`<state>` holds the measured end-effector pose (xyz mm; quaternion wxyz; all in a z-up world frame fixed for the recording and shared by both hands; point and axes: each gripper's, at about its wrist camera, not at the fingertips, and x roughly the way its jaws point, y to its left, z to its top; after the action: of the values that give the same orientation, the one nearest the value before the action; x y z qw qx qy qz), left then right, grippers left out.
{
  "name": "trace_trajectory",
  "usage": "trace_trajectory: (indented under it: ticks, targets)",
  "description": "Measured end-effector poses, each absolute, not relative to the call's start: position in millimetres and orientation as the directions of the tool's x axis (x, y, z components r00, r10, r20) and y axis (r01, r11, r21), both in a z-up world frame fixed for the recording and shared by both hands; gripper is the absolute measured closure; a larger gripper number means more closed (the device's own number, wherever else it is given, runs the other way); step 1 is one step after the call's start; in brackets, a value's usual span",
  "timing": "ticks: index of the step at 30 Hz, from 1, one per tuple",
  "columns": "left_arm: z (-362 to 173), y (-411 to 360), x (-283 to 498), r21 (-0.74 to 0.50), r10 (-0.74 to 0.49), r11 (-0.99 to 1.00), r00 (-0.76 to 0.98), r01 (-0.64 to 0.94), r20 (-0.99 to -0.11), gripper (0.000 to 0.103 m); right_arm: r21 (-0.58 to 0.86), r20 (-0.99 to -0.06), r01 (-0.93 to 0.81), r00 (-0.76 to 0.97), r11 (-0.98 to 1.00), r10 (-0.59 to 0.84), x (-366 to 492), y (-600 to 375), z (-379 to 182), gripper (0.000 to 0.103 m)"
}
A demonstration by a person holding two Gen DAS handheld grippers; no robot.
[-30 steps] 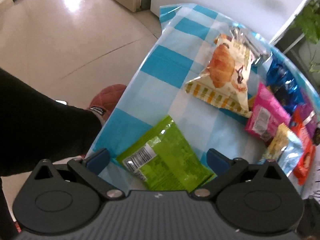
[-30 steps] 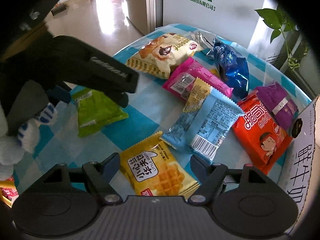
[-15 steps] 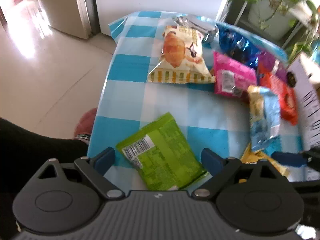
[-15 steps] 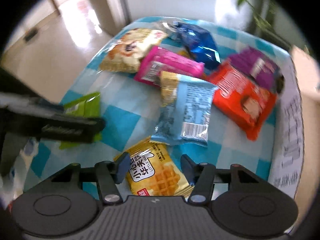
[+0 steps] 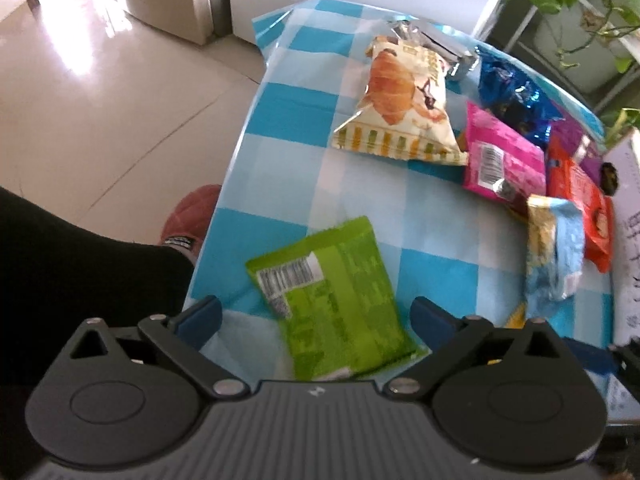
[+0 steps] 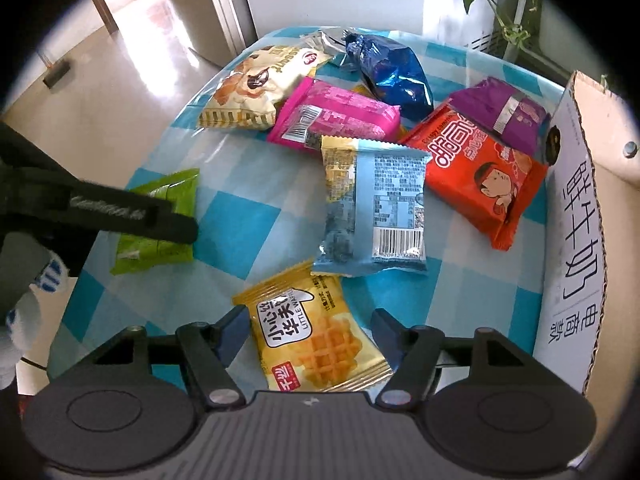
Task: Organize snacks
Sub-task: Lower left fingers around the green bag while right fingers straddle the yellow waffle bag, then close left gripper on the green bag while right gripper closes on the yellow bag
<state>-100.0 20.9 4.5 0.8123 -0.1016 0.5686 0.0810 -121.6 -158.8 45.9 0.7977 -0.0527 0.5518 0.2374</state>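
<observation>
The left claw (image 5: 316, 312) points steeply down at the counter (image 5: 288, 128), which is covered in a blue-and-white check cloth. Its jaws are opening and stand very wide. The green snack packet (image 5: 336, 304) lies flat between them at the lower middle of the left wrist frame, barcode side up. Neither blue pad touches it: there is a clear strip of cloth on the left, while the right pad stands just beside the packet's edge.

The right claw (image 6: 308, 332) also points down, with its jaws opening to a moderate gap. The yellow waffle packet (image 6: 312, 336) lies between them at the bottom centre of the right wrist frame. The left pad sits just beside its edge and the right pad stands a little apart; the packet rests flat on the cloth, so nothing is gripped.

Above it in that frame are a light blue packet (image 6: 380, 212), a pink one (image 6: 336, 116), an orange-red one (image 6: 480, 176), a purple one (image 6: 500, 108), a dark blue one (image 6: 388, 72) and a croissant bag (image 6: 256, 88). A cardboard box (image 6: 576, 200) fills the right edge.
</observation>
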Motion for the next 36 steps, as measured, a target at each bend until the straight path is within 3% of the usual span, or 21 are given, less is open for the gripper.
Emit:
trace_trajectory:
  ticks: [7, 12, 14, 18, 36]
  targets:
    - [2, 2, -101, -0.003, 0.075, 0.978, 0.366, -0.21, -0.928, 0.002, 0.127, -0.907, -0.473, 0.3, 0.872, 0.295, -129, -150, 44, 0.031]
    - [8, 1, -110, -0.01, 0.059, 0.987, 0.416, -0.162, -0.907, 0.019, 0.131, -0.9, -0.47, 0.313, 0.873, 0.304, -132, -151, 47, 0.043]
    - [11, 2, -111, -0.022, 0.042, 0.99, 0.438, -0.14, -0.898, 0.03, 0.136, -0.897, -0.457, 0.32, 0.879, 0.306, -134, -153, 49, 0.045]
    - [16, 6, -114, -0.061, -0.011, 0.994, 0.457, -0.096, -0.89, 0.044, 0.149, -0.883, -0.428, 0.347, 0.892, 0.314, -136, -157, 56, 0.047]
    - [30, 23, -129, -0.177, -0.116, 0.981, 0.483, -0.082, -0.868, 0.051, 0.264, -0.801, -0.34, 0.444, 0.902, 0.402, -148, -174, 92, 0.047]
